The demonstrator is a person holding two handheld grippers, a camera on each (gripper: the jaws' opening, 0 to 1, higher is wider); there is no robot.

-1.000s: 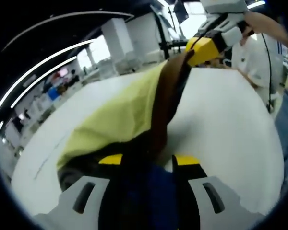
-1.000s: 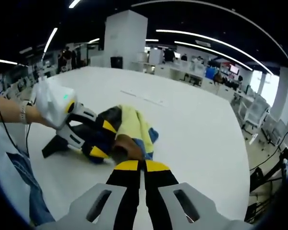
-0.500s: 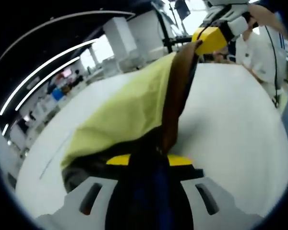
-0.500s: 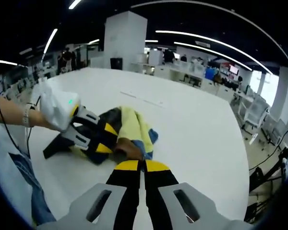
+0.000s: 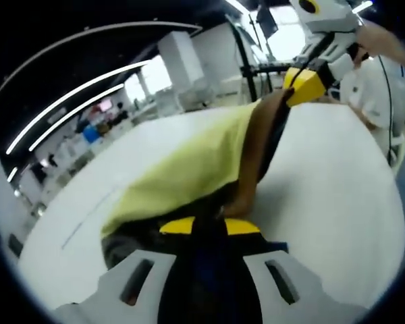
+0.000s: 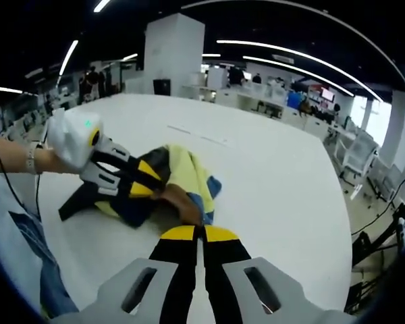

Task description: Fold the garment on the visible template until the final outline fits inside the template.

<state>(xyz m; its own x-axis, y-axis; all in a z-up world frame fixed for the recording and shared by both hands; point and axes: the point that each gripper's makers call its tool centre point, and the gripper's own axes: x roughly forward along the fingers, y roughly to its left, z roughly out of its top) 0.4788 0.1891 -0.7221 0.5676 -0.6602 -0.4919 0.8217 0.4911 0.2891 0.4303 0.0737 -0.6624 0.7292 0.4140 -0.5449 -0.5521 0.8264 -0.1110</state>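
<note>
Clearly the garment [image 6: 179, 185] is soft and limp, so both the left gripper [image 6: 143, 183] and right gripper [image 6: 201, 233] pinch its edges.

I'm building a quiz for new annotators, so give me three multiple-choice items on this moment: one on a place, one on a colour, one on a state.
1. Where does the garment lie?
A. on the white table
B. on a chair
C. on the floor

2. What colour is the garment's largest light panel?
A. red
B. yellow-green
C. pink

3. What is the state of the right gripper?
A. wide open above the table
B. shut on the garment
C. shut on a cup

Answers: 1 A, the cloth rests on the white table. 2 B, the left gripper view shows a broad yellow-green panel beside brown and dark blue cloth. 3 B, its yellow tips meet on a brown fold; the left gripper also pinches cloth.
</note>
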